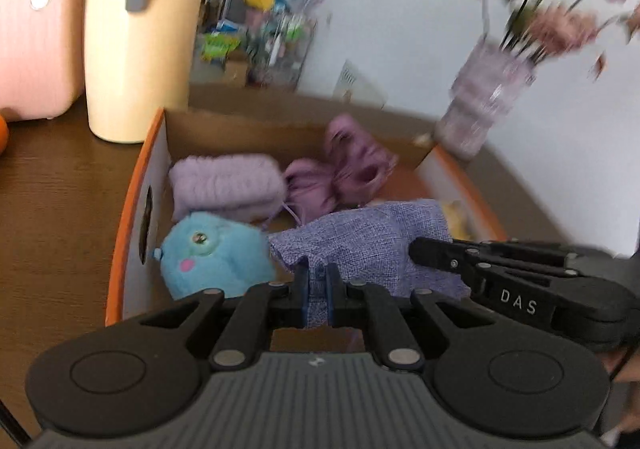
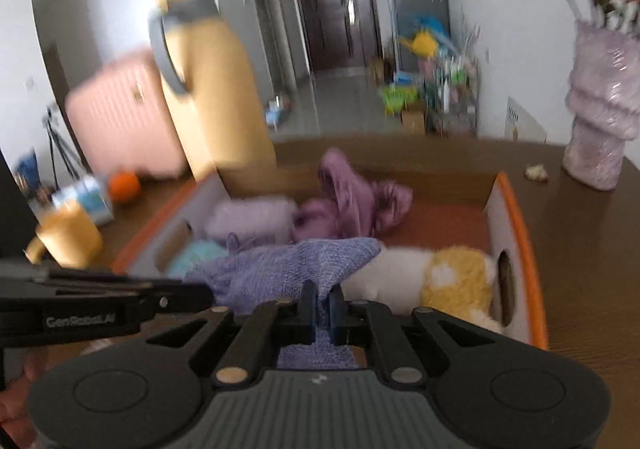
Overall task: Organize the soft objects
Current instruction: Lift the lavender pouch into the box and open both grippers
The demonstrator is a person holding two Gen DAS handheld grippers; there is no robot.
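Note:
A lavender woven cloth [image 1: 372, 241] hangs stretched over the near end of an open cardboard box [image 1: 160, 153]. My left gripper [image 1: 318, 277] is shut on the cloth's near edge. In the right wrist view my right gripper [image 2: 322, 299] is shut on the same cloth [image 2: 296, 265]. The right gripper's fingers [image 1: 436, 251] lie across the cloth's right side in the left wrist view. Inside the box lie a blue plush toy [image 1: 212, 253], a pale purple folded towel [image 1: 226, 185], a crumpled mauve garment [image 1: 348, 165] and a white and yellow plush [image 2: 440, 277].
The box has an orange rim [image 2: 528, 249] and sits on a dark wooden table [image 1: 60, 209]. A cream yellow jug [image 1: 140, 33] and a pink case [image 1: 36, 33] stand at the back left. A lilac vase [image 2: 604, 101] of pink flowers stands at the back right. An orange fruit [image 2: 124, 185] and a yellow mug [image 2: 68, 237] sit left.

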